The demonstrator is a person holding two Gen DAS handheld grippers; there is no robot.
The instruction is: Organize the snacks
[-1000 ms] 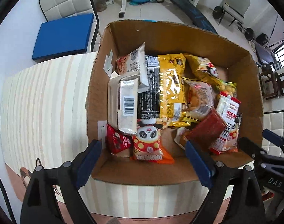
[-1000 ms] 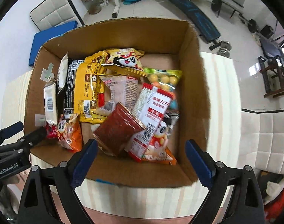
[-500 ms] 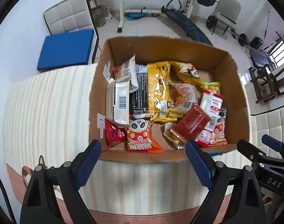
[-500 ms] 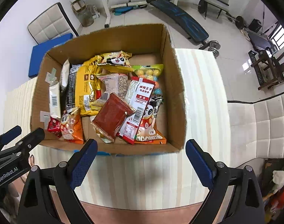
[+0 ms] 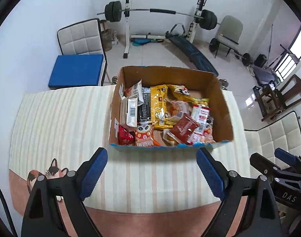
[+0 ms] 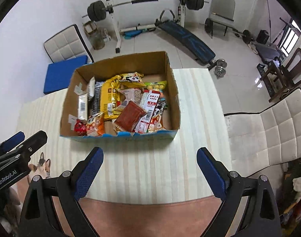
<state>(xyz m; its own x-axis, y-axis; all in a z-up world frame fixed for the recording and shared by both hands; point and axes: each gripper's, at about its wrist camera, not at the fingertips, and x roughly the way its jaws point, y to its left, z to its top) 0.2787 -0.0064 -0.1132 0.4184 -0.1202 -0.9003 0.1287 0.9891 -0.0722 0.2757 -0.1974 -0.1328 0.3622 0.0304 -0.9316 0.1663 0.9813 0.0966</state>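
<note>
our fingers are spread wide and empty on both the left gripper and the right gripper, each hanging over the striped tablecloth on the near side of the cardboard box, well apart from it. inside the box the snacks lie in a loose pile, overlapping, and we see none outside it. we judge the gathering done; at most some tidying inside the box is left.

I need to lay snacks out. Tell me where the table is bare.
Bare striped tablecloth lies left of the cardboard box, in front of it toward the tongs, and in a strip on its right. The box itself is crowded with snack packets.
</note>
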